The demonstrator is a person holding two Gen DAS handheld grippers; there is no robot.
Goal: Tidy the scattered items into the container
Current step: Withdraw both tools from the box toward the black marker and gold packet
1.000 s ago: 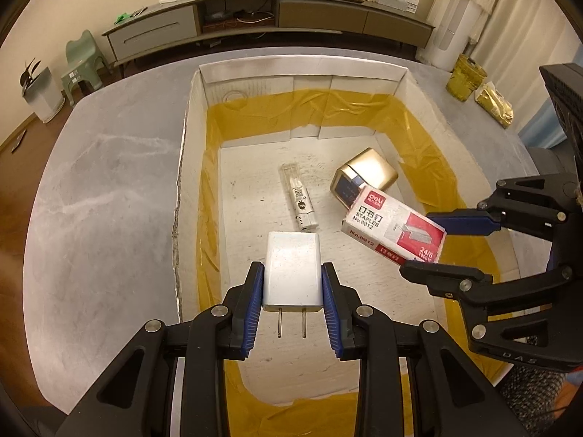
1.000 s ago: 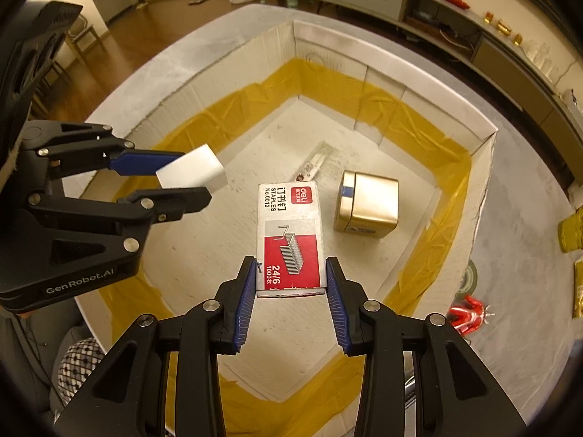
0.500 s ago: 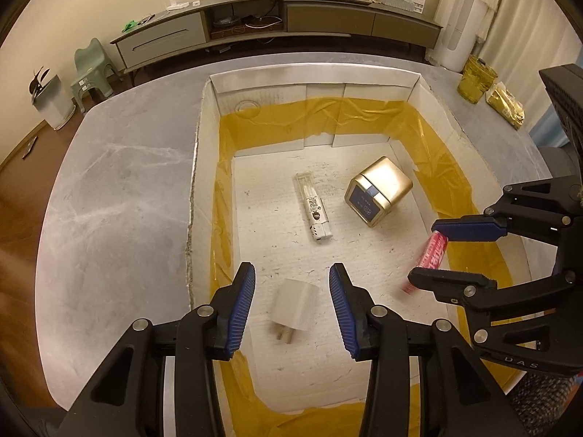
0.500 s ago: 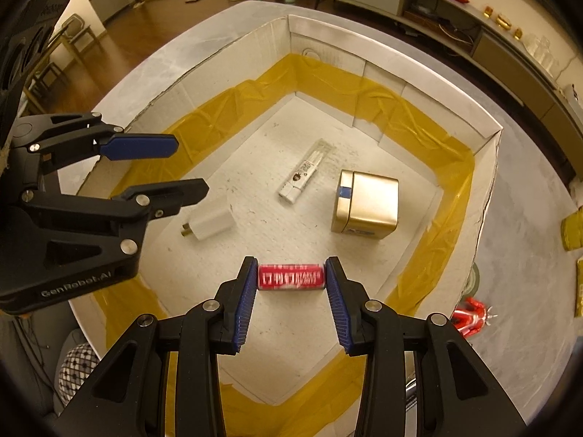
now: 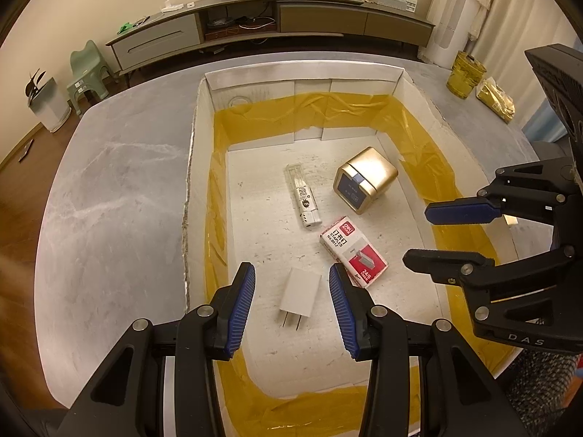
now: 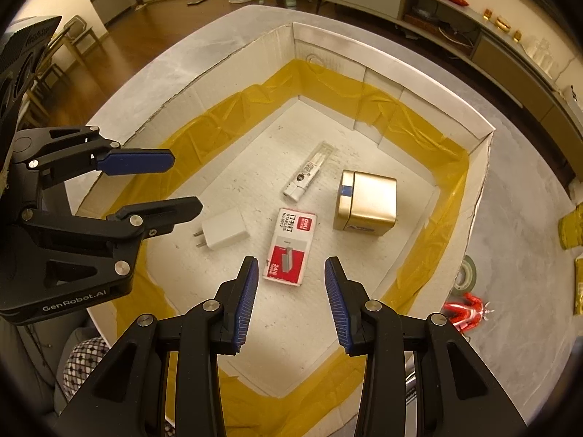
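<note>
A white cardboard box (image 5: pixel 198 138) (image 6: pixel 481 153) taped in yellow sits on the grey table. On its floor lie a white plug charger (image 5: pixel 300 293) (image 6: pixel 224 232), a red and white staples box (image 5: pixel 353 251) (image 6: pixel 291 245), a gold cube (image 5: pixel 366 179) (image 6: pixel 368 202) and a clear tube (image 5: pixel 302 200) (image 6: pixel 309 171). My left gripper (image 5: pixel 291 306) (image 6: pixel 156 182) hangs open above the charger. My right gripper (image 6: pixel 289 302) (image 5: pixel 433 233) hangs open above the staples box. Neither holds anything.
On the table right of the box lie a red toy figure (image 6: pixel 466 313), a tape roll (image 6: pixel 464 276) and gold packets (image 5: pixel 495 98). A yellow cup (image 5: pixel 466 73) stands at the far right. A long low cabinet (image 5: pixel 273 22) runs behind.
Both grippers opened. The charger dropped from the left one and the staples box from the right one; both now lie flat on the box floor.
</note>
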